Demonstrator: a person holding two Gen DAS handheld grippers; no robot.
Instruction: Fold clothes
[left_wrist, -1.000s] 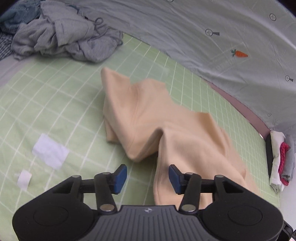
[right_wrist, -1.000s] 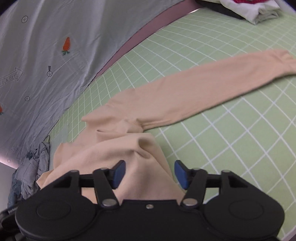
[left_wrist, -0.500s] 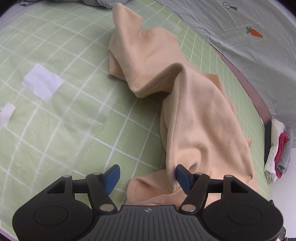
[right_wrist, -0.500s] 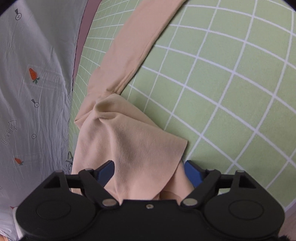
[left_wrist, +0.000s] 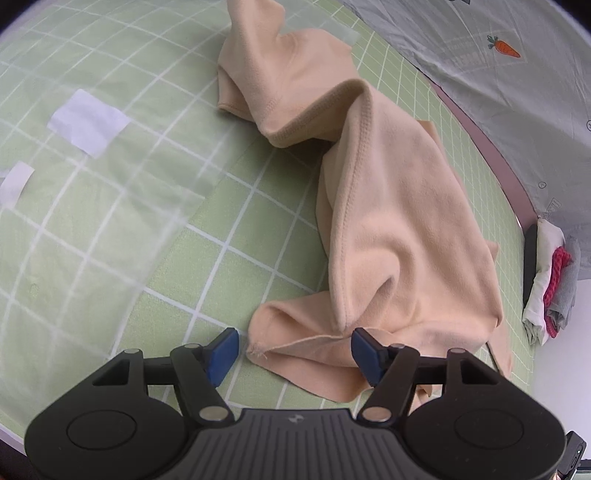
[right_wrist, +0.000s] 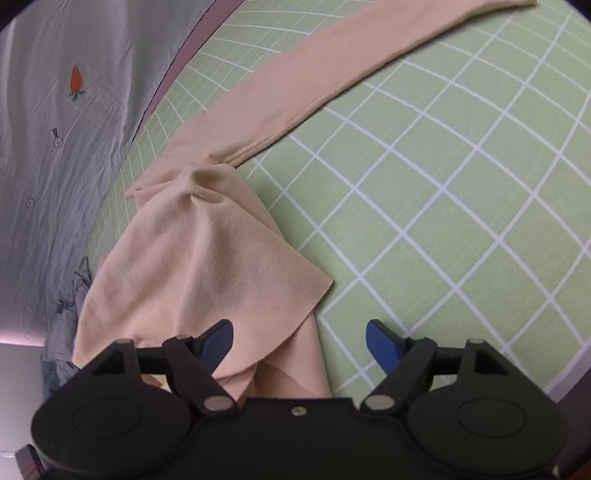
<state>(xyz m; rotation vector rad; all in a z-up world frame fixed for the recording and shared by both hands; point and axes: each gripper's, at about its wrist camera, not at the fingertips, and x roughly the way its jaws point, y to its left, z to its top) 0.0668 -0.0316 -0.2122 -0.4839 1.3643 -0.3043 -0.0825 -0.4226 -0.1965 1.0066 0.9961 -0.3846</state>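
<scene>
Between the spread blue pads of our left gripper (left_wrist: 293, 350) lies a hem corner of the peach garment (left_wrist: 399, 229), seemingly lined up for a pinch. Our right gripper (right_wrist: 299, 341), also apart, straddles another corner at six o'clock. The garment lies rumpled on the green grid mat (left_wrist: 110, 221), one sleeve (right_wrist: 332, 70) stretched toward one o'clock.

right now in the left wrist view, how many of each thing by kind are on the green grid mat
peach garment: 1
white paper pieces: 2
stack of folded clothes at the mat's far right edge: 1
Total: 4
</scene>
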